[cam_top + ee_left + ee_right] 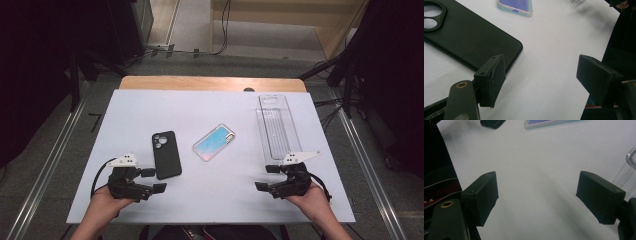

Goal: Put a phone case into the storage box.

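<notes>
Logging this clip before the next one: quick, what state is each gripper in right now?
Left gripper: open, holding nothing; one jaw sits beside the black phone case.
Right gripper: open, empty, over the bare white table.

Your left hand (102, 202) comes in from the bottom edge and holds the left tongs (153, 180) low near the front of the surface, their jaws pointing inward toward the middle. Those jaws stand wide apart with nothing between them. Your right hand (312, 199) mirrors it on the other side, gripping the right tongs (267, 177) with the jaws also turned inward and spread apart, bare between the pads. Both forearms angle inward from the bottom corners.
</notes>
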`<state>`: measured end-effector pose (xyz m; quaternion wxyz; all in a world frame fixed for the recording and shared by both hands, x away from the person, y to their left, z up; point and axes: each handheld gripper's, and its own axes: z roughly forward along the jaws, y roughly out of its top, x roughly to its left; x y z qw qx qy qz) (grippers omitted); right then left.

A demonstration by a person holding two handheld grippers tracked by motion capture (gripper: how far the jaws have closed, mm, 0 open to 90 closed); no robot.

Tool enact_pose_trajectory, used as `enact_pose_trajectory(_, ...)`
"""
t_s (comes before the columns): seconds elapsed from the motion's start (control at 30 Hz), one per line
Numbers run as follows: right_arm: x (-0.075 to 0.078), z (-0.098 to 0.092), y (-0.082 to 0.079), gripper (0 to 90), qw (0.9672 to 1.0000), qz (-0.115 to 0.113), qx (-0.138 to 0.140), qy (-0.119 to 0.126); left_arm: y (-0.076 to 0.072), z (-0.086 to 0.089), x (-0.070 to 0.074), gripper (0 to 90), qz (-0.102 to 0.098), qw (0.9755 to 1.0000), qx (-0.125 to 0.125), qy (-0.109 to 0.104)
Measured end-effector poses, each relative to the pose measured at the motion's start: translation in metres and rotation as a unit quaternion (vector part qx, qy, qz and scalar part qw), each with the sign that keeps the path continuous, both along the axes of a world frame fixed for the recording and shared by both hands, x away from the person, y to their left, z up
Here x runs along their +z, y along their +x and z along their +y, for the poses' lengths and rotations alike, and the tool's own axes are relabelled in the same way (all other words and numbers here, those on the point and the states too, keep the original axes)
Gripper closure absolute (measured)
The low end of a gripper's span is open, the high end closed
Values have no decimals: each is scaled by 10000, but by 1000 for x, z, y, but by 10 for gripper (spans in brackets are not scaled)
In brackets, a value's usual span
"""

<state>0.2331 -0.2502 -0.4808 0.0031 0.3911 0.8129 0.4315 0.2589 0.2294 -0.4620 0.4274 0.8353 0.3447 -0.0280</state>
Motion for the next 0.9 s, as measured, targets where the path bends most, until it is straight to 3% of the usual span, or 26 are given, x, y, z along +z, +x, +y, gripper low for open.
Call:
enact_pose_trajectory(0.27,0,-2,1,158,9998,61,-47,178,2,3,1,235,41,10000,57,30)
enact_pose_trajectory(0.9,-1,-1,1,158,9998,129,-19,129,2,1,1,236,65,10000,56,-9)
